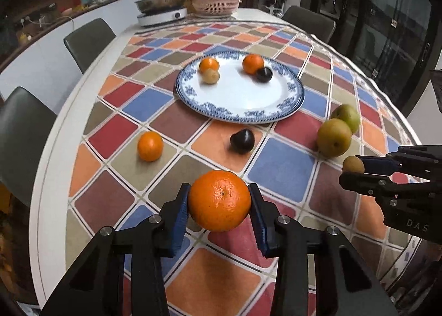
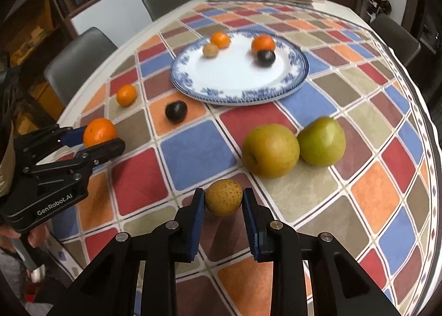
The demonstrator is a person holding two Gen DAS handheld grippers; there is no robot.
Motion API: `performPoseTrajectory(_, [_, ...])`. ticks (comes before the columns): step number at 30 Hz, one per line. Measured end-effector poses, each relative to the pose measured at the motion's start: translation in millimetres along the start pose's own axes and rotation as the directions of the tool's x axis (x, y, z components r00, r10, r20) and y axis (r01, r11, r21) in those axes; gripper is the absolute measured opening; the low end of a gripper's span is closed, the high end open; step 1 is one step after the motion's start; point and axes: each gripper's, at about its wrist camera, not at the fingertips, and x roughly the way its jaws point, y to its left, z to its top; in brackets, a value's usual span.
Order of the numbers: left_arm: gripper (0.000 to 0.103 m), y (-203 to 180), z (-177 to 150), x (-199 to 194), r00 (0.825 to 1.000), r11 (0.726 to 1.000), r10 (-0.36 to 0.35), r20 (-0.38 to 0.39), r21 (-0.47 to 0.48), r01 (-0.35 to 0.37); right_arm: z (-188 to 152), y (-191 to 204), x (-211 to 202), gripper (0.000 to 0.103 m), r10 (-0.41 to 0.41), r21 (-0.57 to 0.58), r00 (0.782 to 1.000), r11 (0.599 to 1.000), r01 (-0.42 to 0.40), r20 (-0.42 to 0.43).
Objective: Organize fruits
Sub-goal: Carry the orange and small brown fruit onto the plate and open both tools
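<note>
The left gripper [image 1: 219,201] pinches a pebbly-skinned orange [image 1: 219,200] between its ribbed blue fingers [image 1: 181,214]; the right gripper [image 2: 223,200] pinches a small, speckled brown fruit [image 2: 223,198]. Both fruits are round, so a jolt could roll either one out. Beyond, on the glossy checked tabletop [image 1: 279,175], lie two smooth pears [image 2: 270,154], a dark plum [image 1: 242,140] and another orange. Farther off, the slick china plate [image 1: 237,103] already holds four fruits, which a hard drop could scatter.
</note>
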Motion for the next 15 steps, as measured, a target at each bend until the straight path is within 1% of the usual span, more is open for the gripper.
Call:
performPoseTrajectory(8, [0.040,-14.7,15.4,-37.5,0.996,1.000,0.007,0.090,0.004,-0.008,11.4,0.7,-33.4,0.029,0.051,-0.038,0.994,0.998,-0.048,0.099])
performPoseTrajectory(15, [0.040,-28.3,38.1,-55.0,0.989,1.000,0.011,0.150,0.017,-0.014,29.2,-7.4,-59.1,0.029,0.084,-0.064,0.979,0.995,-0.073,0.187])
